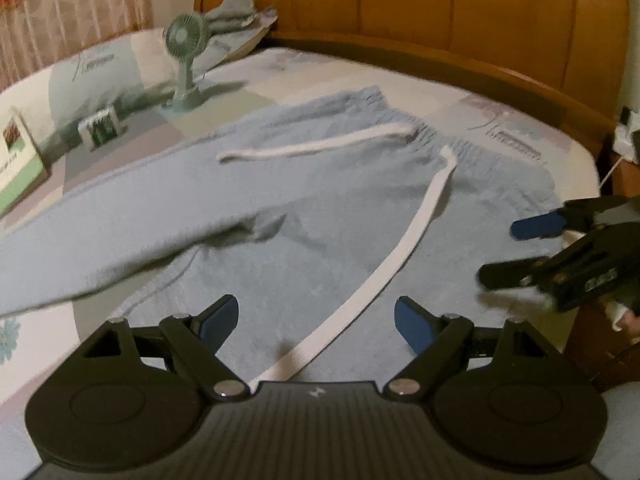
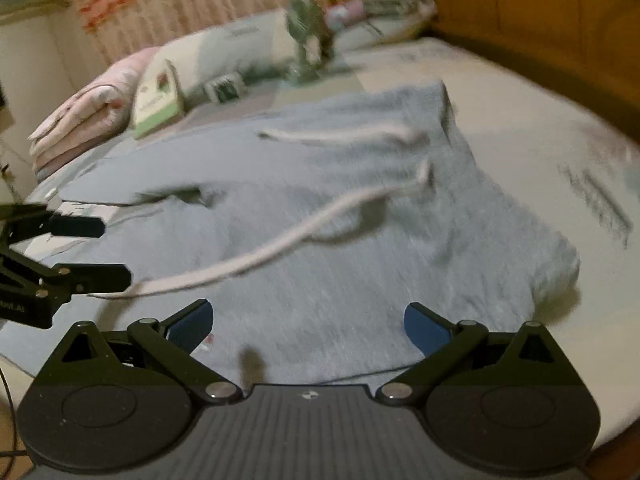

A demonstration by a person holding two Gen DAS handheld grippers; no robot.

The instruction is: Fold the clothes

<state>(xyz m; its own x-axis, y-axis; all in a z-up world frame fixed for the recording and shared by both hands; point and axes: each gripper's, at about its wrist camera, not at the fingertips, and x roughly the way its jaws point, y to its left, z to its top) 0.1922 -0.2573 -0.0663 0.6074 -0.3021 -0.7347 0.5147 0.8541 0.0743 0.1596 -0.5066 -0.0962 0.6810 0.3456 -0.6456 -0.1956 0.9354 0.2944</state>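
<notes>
My left gripper (image 1: 316, 322) and right gripper (image 2: 308, 326) both gape wide, holding nothing. The blue pants (image 1: 320, 216) lie flat on the bed (image 1: 520, 120), right under me. I think folding has not begun; next I must pinch an edge. Only my right view shows pink blankets (image 2: 80, 108).

On the bed (image 1: 500, 92) lay one pair of grey sweatpants (image 1: 280, 208) with two white drawstring ends (image 1: 404, 240). Near its far edge stood one small green fan (image 1: 185, 64), two boxes (image 1: 100, 126) and one folded pink blanket (image 2: 88, 100).
</notes>
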